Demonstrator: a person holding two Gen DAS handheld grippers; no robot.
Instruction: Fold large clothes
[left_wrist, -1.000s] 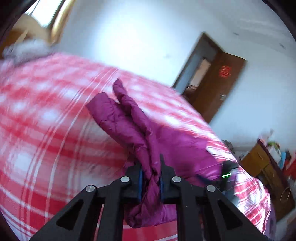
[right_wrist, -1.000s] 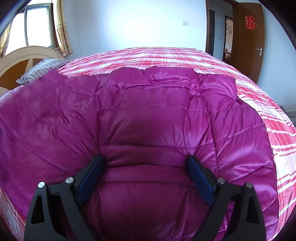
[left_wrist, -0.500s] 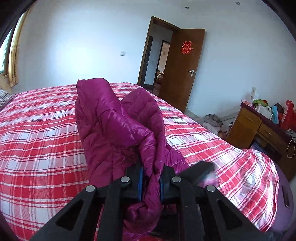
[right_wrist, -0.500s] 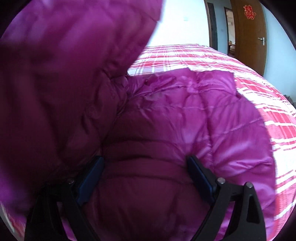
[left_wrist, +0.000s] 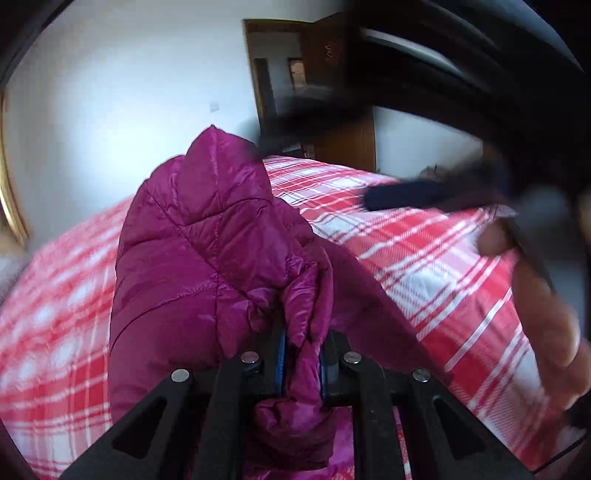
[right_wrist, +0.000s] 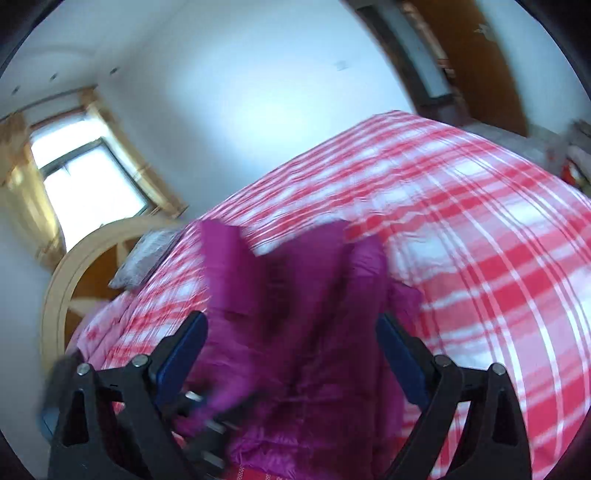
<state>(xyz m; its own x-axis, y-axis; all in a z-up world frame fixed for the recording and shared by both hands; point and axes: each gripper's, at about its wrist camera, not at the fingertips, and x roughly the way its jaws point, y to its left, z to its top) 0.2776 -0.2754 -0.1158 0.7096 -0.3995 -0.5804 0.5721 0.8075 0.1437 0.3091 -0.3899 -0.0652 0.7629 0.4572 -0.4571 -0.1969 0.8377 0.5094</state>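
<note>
Your left gripper (left_wrist: 301, 354) pinches a fold of the quilted magenta down jacket (left_wrist: 207, 258). Your right gripper (right_wrist: 291, 347) gapes wide above it, over the red-and-white plaid bedspread (right_wrist: 480, 236).

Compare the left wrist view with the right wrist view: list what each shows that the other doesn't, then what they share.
Only the left wrist view shows the left gripper clamped on a bunched fold of the purple jacket, and a blurred hand at the right edge. Only the right wrist view shows the right gripper open, the window, headboard and pillow. Both show the jacket, plaid bedspread and wooden door.
</note>
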